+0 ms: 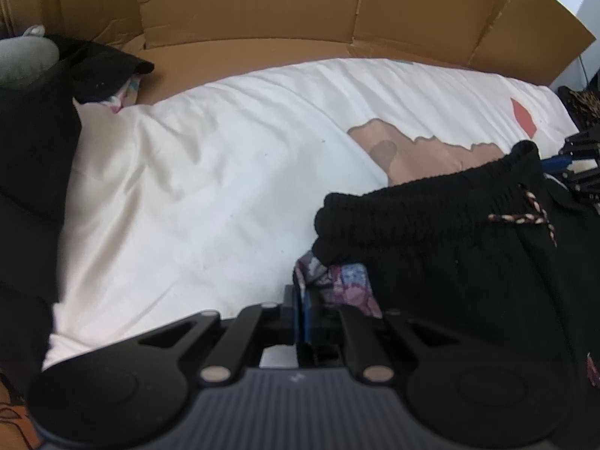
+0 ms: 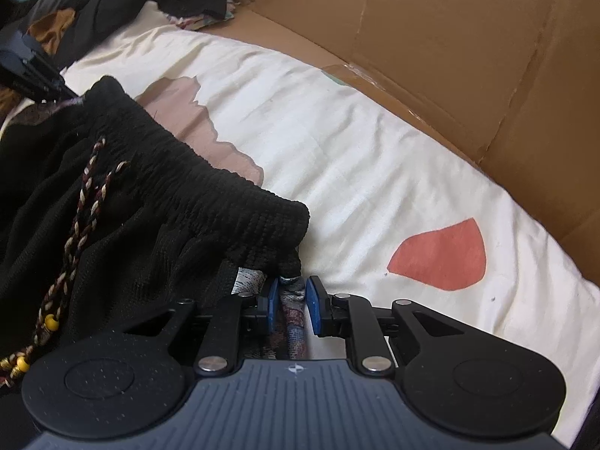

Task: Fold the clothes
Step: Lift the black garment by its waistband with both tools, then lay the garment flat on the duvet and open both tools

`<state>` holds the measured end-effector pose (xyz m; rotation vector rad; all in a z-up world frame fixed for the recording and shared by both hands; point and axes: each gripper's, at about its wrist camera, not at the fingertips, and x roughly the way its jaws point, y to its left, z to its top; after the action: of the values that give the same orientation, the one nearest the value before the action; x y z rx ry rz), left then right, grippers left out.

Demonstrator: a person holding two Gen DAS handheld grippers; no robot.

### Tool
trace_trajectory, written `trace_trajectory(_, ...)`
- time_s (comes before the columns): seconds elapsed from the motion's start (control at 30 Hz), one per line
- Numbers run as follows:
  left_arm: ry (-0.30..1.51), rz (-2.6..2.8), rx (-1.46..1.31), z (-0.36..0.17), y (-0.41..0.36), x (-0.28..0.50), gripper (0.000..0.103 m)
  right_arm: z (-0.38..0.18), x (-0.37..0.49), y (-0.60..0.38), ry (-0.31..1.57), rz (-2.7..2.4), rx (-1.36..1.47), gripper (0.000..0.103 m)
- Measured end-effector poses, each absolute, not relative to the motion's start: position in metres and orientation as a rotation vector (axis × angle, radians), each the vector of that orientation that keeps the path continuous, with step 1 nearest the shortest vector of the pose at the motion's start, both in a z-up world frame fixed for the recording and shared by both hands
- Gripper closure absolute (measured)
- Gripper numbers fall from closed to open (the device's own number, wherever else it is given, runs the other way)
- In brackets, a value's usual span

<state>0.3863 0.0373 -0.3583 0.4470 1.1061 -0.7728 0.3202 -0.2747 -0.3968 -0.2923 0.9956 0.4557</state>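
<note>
Left wrist view: left gripper (image 1: 300, 311) clenched on the near-left corner of a black knit garment with a gathered elastic waistband and braided cord (image 1: 450, 232), patterned purple lining pinched at the blue pads; waistband stretching away to the right toward the right gripper (image 1: 577, 161), barely visible at the far right edge; white printed bedsheet (image 1: 225, 187) ahead, brown cardboard wall (image 1: 262, 7) beyond, dark clothes pile (image 1: 45, 112) far left.

Right wrist view: right gripper (image 2: 292, 296) closed on the opposite waistband corner, patterned fabric squeezed between blue pads (image 2: 313, 300); garment spreading left; beaded cord ends only visible here.

Judged: holding the waistband taut at both corners, either for laying flat or mid-fold; next calls for keeping both corners level.
</note>
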Motion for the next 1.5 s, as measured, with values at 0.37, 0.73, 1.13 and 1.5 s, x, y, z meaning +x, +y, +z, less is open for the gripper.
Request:
trace_trajectory(0.37, 1.013, -0.770, 0.482, -0.338, 0.036, 0.390, 0.100, -0.374, 0.327, -0.292, 0.987, 0.366, -0.254, 0.103)
trace_trajectory(0.73, 0.870, -0.763, 0.516, -0.303, 0.012, 0.407, 0.100, -0.334, 0.346, -0.281, 0.881, 0.233, -0.409, 0.103)
trace_trajectory(1.13, 0.797, -0.715, 0.533, -0.288, -0.013, 0.445, 0.100, -0.305, 0.395, -0.269, 0.810, 0.097, -0.532, 0.103)
trace_trajectory(1.5, 0.784, -0.641, 0.569, -0.300, -0.023, 0.476, 0.100, -0.319, 0.447, -0.252, 0.849, 0.053, -0.587, 0.103)
